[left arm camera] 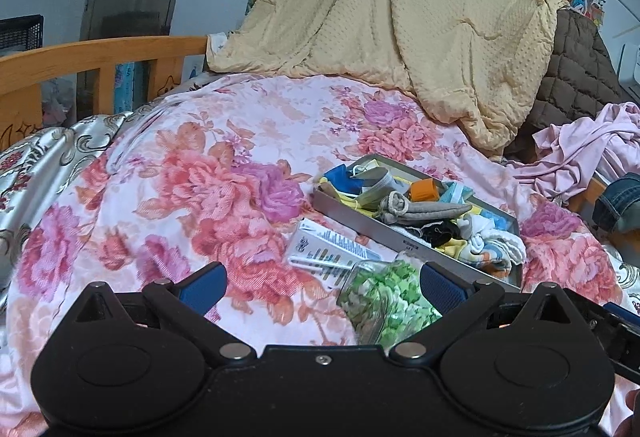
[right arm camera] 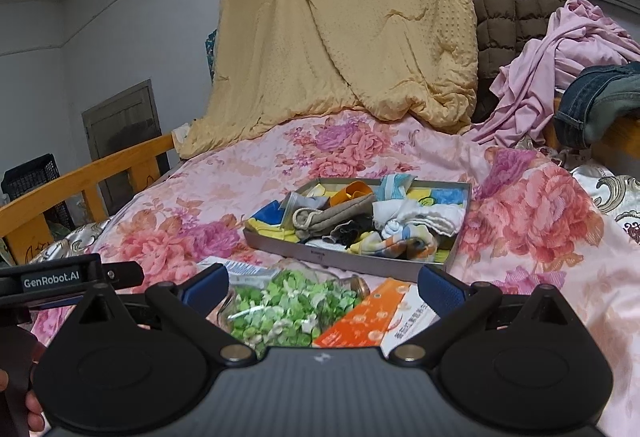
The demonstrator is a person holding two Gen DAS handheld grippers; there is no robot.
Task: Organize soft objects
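A shallow grey tray (left arm camera: 362,223) (right arm camera: 276,244) lies on the floral bedspread, heaped with socks and small cloths: a grey-brown sock (left arm camera: 424,208) (right arm camera: 340,213), white bundles (left arm camera: 490,237) (right arm camera: 420,217), an orange roll (left arm camera: 425,189). In front of the tray lies a clear jar of green and white bits (left arm camera: 384,297) (right arm camera: 280,307). My left gripper (left arm camera: 322,287) is open, low over the bedspread, the jar near its right finger. My right gripper (right arm camera: 323,289) is open too, with the jar and an orange box (right arm camera: 368,321) seen between its fingers.
A white printed box (left arm camera: 328,249) lies beside the jar. A yellow quilt (left arm camera: 392,21) hangs at the back, with a brown quilted jacket (right arm camera: 508,5), pink cloth (right arm camera: 560,53) and jeans (right arm camera: 596,97) piled at the right. A wooden bed rail (left arm camera: 100,57) runs along the left.
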